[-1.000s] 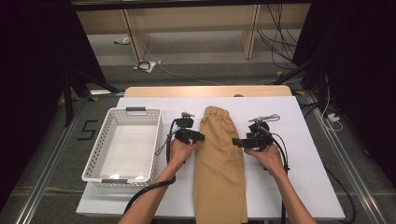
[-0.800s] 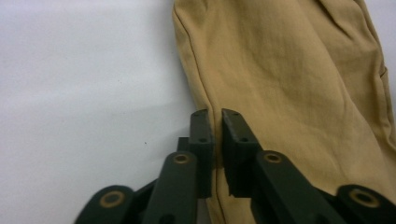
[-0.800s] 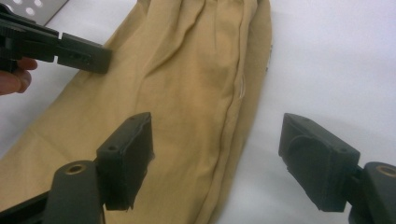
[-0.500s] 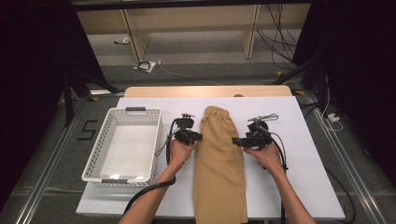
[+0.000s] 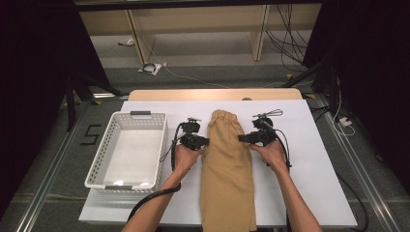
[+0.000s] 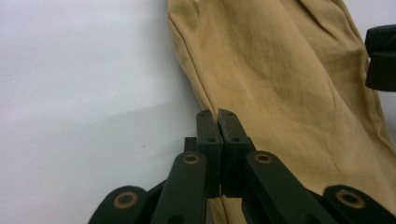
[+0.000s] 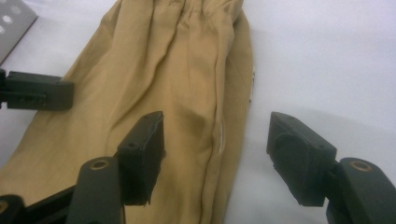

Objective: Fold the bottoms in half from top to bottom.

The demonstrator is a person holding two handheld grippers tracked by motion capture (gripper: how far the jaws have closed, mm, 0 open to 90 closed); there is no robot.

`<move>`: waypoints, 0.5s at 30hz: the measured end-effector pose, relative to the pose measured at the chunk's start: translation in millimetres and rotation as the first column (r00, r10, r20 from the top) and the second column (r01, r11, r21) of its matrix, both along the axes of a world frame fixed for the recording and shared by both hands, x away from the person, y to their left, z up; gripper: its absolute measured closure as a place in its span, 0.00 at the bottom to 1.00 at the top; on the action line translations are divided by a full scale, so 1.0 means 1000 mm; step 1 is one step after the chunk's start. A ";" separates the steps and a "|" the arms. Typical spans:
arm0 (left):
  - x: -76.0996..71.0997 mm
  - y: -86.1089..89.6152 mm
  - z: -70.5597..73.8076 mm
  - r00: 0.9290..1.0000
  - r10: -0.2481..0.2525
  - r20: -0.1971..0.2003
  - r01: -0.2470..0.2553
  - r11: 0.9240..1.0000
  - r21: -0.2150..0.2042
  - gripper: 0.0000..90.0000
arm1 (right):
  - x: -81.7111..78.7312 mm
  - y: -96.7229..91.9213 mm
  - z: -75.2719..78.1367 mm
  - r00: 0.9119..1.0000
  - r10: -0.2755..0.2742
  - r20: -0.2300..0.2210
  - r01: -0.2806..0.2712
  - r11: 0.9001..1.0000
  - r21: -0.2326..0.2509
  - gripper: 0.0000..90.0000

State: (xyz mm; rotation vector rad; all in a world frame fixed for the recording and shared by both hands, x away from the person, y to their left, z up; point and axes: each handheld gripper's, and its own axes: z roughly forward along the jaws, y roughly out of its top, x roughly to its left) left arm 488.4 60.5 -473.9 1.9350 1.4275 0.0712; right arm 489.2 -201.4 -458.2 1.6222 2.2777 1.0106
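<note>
A long tan cloth garment (image 5: 227, 164) lies lengthwise on the white table (image 5: 309, 159), its gathered end (image 7: 177, 60) at the far side. My left gripper (image 5: 207, 141) is at the garment's left edge. Its jaws are pressed together (image 6: 218, 114) right on that edge, with the tan cloth (image 6: 289, 84) running under them. My right gripper (image 5: 240, 138) is at the right edge with its jaws apart (image 7: 217, 126). One jaw hangs over the cloth and the other over bare table, with the seam edge between them. These jaws have just been closing.
A white plastic basket (image 5: 96, 159) stands on the table left of the garment. Its corner (image 7: 14, 18) appears in the right gripper view. The garment's near end hangs over the table's front edge. A cable trails from each gripper toward the person.
The right gripper has slid a little left, onto the garment's right edge. The left hand has stayed at the left edge.
</note>
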 end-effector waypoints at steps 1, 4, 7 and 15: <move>0.000 0.000 0.000 1.000 0.000 0.001 0.000 1.000 0.000 0.98 | 0.001 0.001 0.000 1.000 0.000 -0.002 0.000 1.000 -0.005 0.43; 0.000 0.000 0.001 1.000 -0.004 0.002 0.004 1.000 0.002 0.98 | 0.007 0.006 -0.003 1.000 0.003 -0.021 -0.004 1.000 -0.028 0.44; 0.000 0.000 0.001 1.000 -0.004 0.002 0.004 1.000 0.002 0.98 | 0.011 0.009 -0.005 0.999 -0.004 -0.041 0.003 0.999 -0.034 0.45; 0.000 0.000 0.001 1.000 -0.009 0.004 0.009 1.000 0.002 0.98 | 0.022 0.013 -0.012 0.996 -0.015 -0.088 0.011 0.999 -0.041 0.46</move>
